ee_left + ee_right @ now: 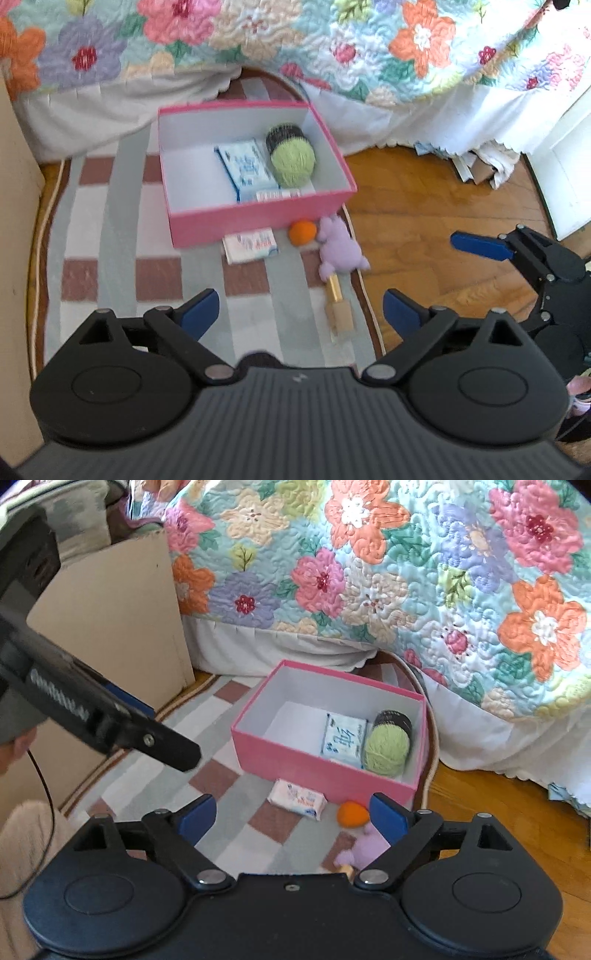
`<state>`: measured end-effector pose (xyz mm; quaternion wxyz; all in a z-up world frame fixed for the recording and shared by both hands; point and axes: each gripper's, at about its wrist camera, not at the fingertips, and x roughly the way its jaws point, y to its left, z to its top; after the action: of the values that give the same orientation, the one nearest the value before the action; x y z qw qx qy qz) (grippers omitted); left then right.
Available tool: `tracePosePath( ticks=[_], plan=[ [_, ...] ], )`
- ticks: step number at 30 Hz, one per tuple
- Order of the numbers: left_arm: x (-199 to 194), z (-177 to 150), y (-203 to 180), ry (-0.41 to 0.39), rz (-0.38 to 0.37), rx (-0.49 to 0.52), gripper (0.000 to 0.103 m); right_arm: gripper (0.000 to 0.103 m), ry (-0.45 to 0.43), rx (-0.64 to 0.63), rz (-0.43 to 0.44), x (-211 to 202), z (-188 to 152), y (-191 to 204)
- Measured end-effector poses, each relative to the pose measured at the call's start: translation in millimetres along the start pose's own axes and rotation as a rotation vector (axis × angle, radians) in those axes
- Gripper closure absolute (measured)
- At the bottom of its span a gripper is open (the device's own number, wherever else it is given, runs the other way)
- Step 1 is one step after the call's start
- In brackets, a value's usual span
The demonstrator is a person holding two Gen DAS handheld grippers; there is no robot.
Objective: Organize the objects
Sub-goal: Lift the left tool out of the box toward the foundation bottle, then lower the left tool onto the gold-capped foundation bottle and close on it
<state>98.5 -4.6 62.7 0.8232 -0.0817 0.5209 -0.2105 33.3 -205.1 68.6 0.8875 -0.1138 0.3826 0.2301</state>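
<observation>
**Hovering with empty jaws over the items left outside the box**

Spread wide and holding nothing, the jaws of the left gripper (pixel 301 308) are seen above the striped rug (pixel 122 236), and those of the right gripper (pixel 293 814) are likewise parted and empty. No earlier view is given, so only the released state is reported.

Just beyond the fingers, four things lie loose on the rug in front of the pink box (pixel 255 218): a small tissue pack (pixel 251 244), an orange ball (pixel 303 232) touching or nearly touching a purple plush toy (pixel 338 251), and a gold-capped bottle (pixel 338 308) just below the toy. Inside the box, a blue-printed packet (pixel 245 168) and a green yarn ball (pixel 293 162) are already placed, with free floor at the left side.

One item is best taken at a time. The plush should be gripped across its body; the ball is judged likely to roll if nudged. The tissue pack could be pinched across its short side and lowered into the free space.

Both grippers are pitched steeply downward toward the rug, side by side, the right one visible at the left view's right edge.
</observation>
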Motion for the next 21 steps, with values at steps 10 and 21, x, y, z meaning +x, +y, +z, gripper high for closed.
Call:
tracePosePath(
  ticks=[10,21],
  plan=[
    [27,-35,9,-0.046,0.059,0.04,0.006,0.01,-0.084,-0.012,-0.126,2,-39,10],
    [98,-57,-1,-0.028,0.072,0.096,0.006,0.01,0.02,0.047,-0.122,60,-107,6]
  ],
)
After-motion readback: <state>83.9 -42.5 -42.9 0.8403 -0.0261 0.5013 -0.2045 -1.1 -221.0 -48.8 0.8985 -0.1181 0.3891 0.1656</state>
